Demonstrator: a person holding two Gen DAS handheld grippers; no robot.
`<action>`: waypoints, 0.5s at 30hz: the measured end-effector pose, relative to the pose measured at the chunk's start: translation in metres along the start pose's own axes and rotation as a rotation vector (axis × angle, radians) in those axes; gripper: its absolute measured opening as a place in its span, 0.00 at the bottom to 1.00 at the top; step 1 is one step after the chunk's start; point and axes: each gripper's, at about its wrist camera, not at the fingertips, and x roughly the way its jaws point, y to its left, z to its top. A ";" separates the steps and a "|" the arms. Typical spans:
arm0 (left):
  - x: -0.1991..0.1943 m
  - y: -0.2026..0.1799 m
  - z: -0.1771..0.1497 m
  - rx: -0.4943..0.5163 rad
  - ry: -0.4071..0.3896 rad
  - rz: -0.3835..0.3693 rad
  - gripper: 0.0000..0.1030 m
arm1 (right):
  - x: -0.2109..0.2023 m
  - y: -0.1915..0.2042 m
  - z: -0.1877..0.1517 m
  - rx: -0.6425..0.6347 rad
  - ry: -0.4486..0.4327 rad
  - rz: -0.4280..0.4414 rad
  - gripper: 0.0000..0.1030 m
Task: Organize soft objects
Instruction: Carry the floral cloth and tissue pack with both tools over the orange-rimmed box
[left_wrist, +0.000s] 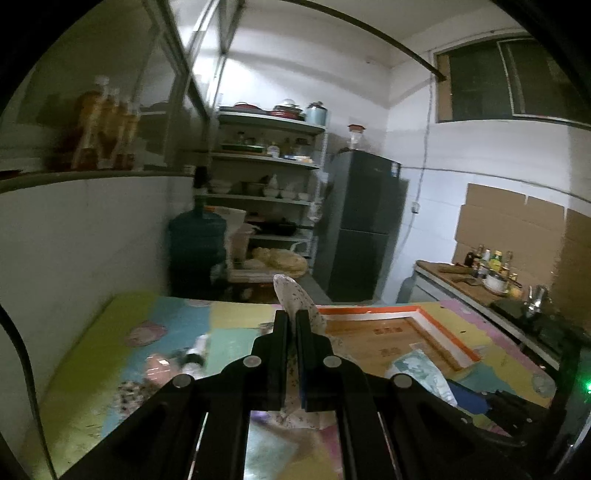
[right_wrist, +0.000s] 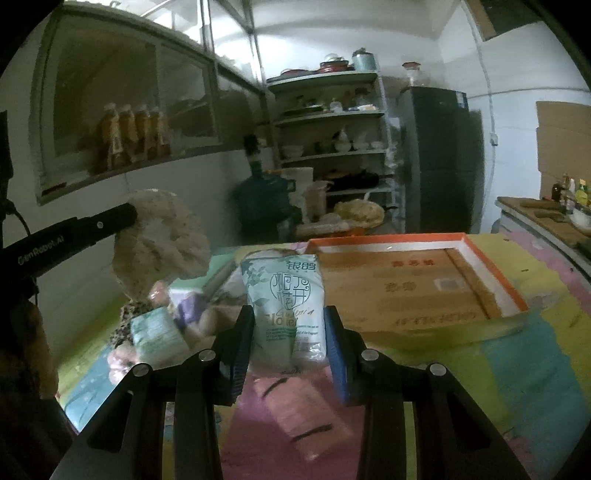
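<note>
1. Soft speckled cloth (left_wrist: 295, 295) is pinched tight in the left hand-held gripper (left_wrist: 291, 325) and hangs in the air above the tabletop (left_wrist: 92, 332).
2. Its right counterpart, the right hand-held gripper (right_wrist: 290, 336), clasps a pale green tissue pack (right_wrist: 284, 295), also lifted.
3. Carrying each over the orange-rimmed box lid (right_wrist: 487, 266) and lowering before letting go would likely keep them from snagging the rim.
4. That lid looks bare inside; another tissue pack (right_wrist: 155, 328) and patterned fabric (right_wrist: 129, 314) lie left of it.

Dim room, light from above on white walls, motion blur, fisheye-bent edges.
</note>
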 end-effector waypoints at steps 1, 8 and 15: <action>0.004 -0.006 0.001 0.004 0.002 -0.010 0.04 | -0.001 -0.005 0.002 0.002 -0.004 -0.008 0.37; 0.029 -0.047 0.003 0.012 0.027 -0.092 0.04 | -0.010 -0.046 0.013 0.023 -0.033 -0.077 0.37; 0.058 -0.082 0.001 0.010 0.064 -0.160 0.04 | -0.018 -0.090 0.022 0.036 -0.058 -0.159 0.37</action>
